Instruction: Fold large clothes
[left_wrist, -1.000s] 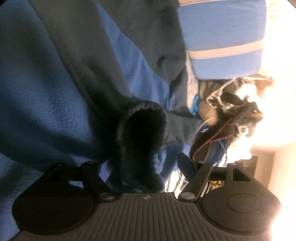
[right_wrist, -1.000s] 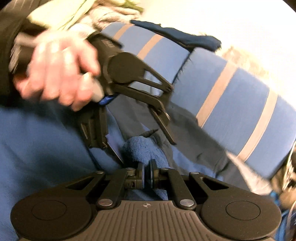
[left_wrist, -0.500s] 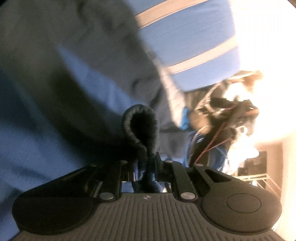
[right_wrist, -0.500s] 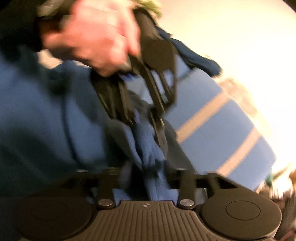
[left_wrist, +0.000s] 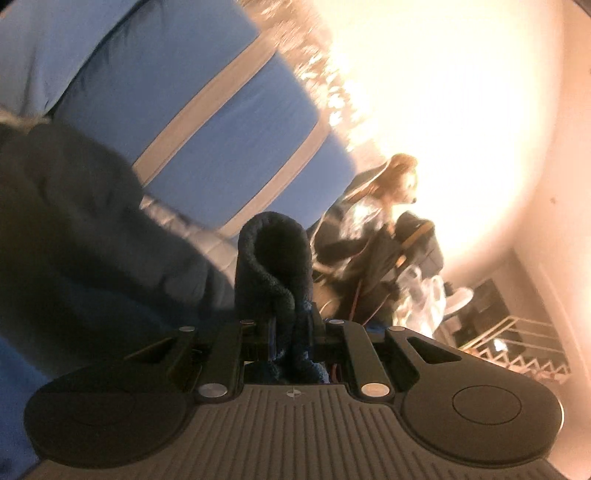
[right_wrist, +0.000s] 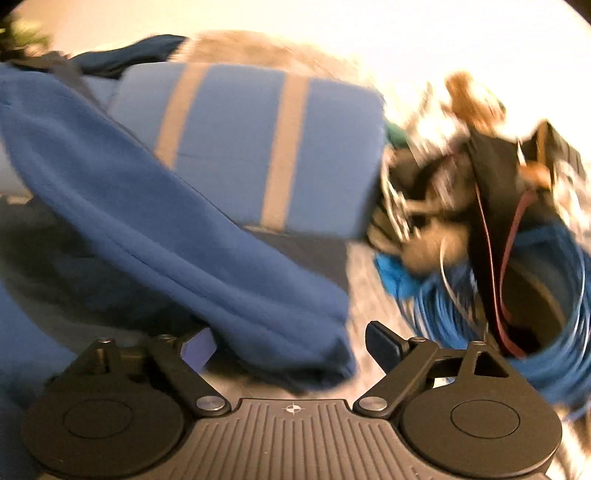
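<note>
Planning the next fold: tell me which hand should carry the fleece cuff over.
Left. Its gripper is shut on the dark fleece cuff; the right gripper has just been opening, its fingers pressing nothing.

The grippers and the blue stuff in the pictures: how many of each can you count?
Grippers: 2, the left gripper pinching a dark fleece cuff, the right gripper open, jaws just widened, pressing nothing
Blue fleece sleeve: 1
Blue striped cushion: 1
Coil of blue cable: 1
Total: 5, plus the cuff, probably part of the same garment
</note>
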